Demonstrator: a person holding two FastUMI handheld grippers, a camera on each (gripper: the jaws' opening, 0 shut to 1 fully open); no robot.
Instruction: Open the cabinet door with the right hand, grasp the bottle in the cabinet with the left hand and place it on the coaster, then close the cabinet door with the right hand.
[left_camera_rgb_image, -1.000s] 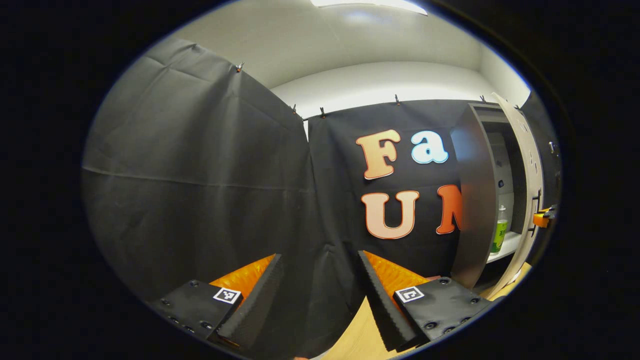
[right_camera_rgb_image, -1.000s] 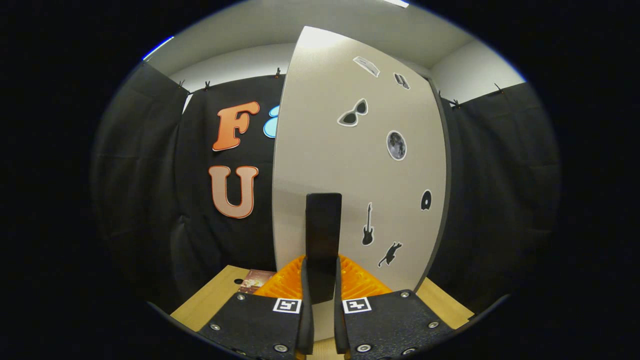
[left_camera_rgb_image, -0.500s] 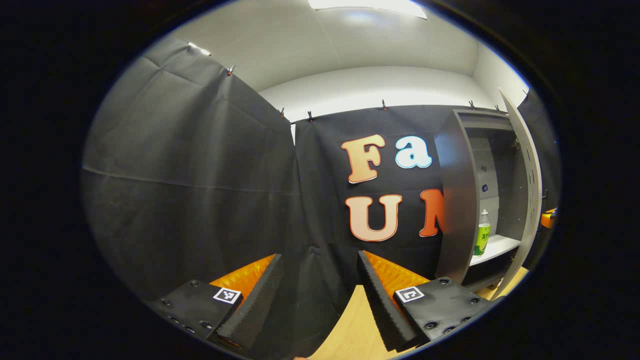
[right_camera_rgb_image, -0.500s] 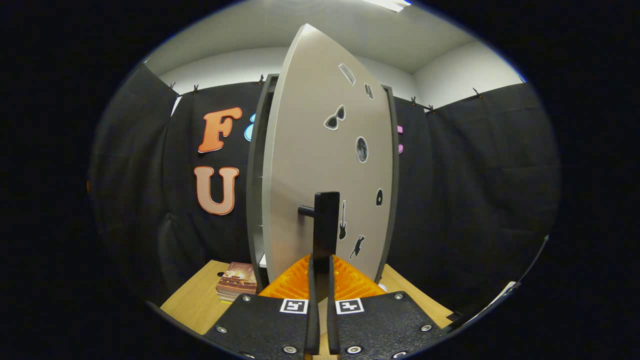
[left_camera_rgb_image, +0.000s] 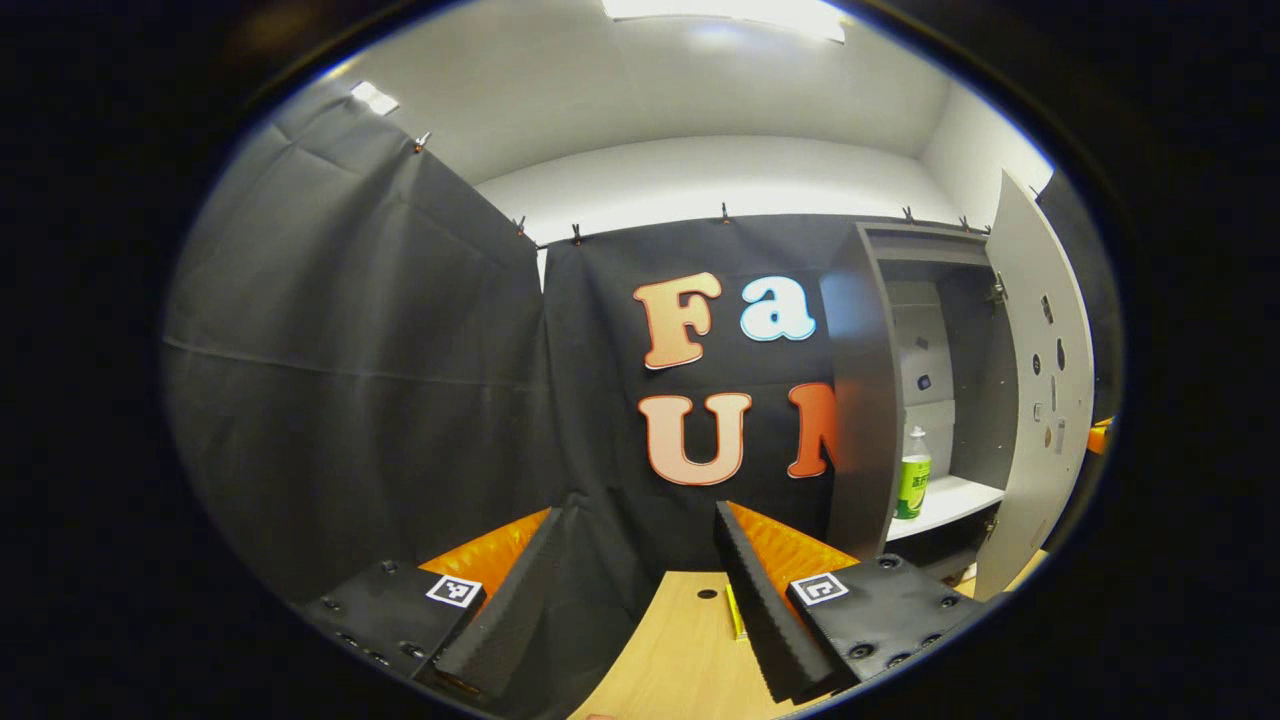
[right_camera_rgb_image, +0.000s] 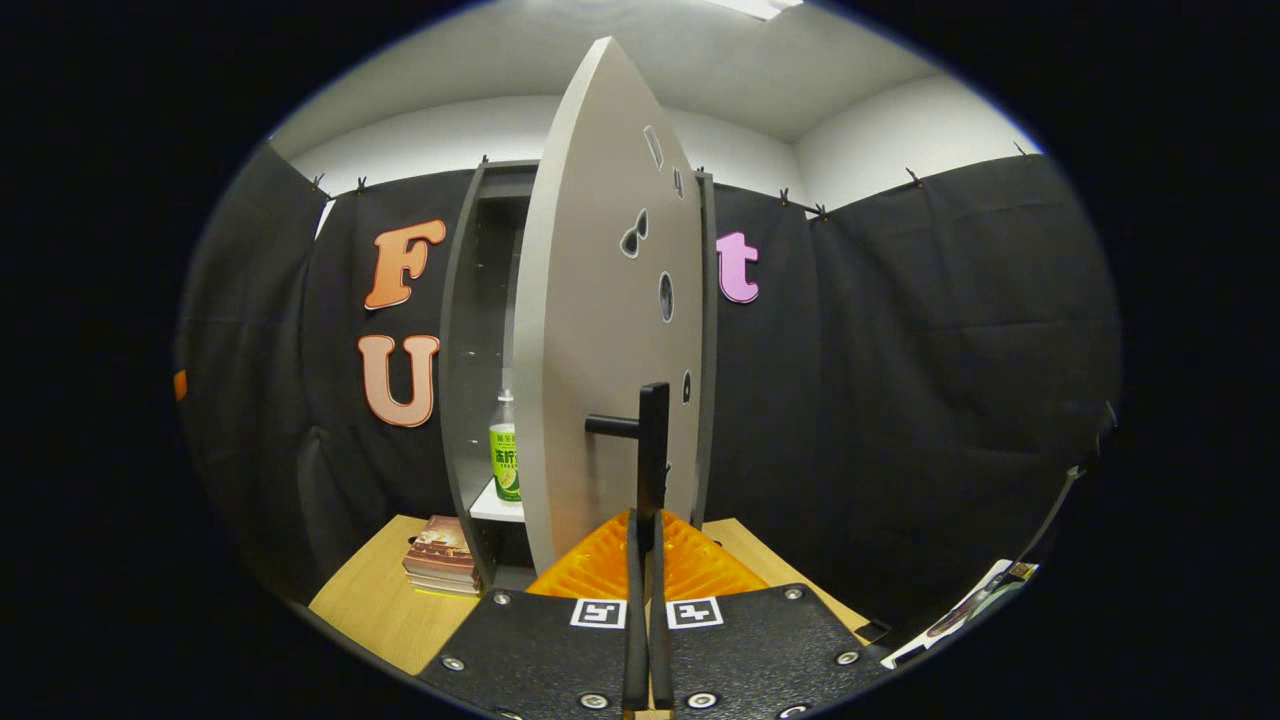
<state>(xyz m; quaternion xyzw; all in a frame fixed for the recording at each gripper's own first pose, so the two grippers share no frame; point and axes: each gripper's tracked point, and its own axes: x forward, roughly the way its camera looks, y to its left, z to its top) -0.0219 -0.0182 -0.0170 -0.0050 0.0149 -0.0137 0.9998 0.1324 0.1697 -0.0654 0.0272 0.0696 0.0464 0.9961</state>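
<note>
A grey cabinet (right_camera_rgb_image: 470, 330) stands on the wooden table, its pale door (right_camera_rgb_image: 605, 330) swung well open and edge-on to me. My right gripper (right_camera_rgb_image: 646, 522) is shut on the door's black handle (right_camera_rgb_image: 653, 440). Inside, on a white shelf (right_camera_rgb_image: 495, 505), stands a clear bottle (right_camera_rgb_image: 504, 450) with a green label and white cap. In the left gripper view the cabinet (left_camera_rgb_image: 865, 400) is at the right, with the bottle (left_camera_rgb_image: 912, 475) upright on its shelf and the door (left_camera_rgb_image: 1045, 390) beyond it. My left gripper (left_camera_rgb_image: 638, 515) is open and holds nothing, well short and left of the cabinet.
A stack of books (right_camera_rgb_image: 440, 555) lies on the table (right_camera_rgb_image: 375, 610) just left of the cabinet's foot. The table (left_camera_rgb_image: 680, 650) has a small hole (left_camera_rgb_image: 707, 593) and a yellow strip (left_camera_rgb_image: 735, 612) near my left fingers. Black cloth walls close in on all sides.
The right gripper has pulled the door further open by its handle, baring the bottle. The left gripper has turned toward the cabinet, which sits nearer the view's middle.
</note>
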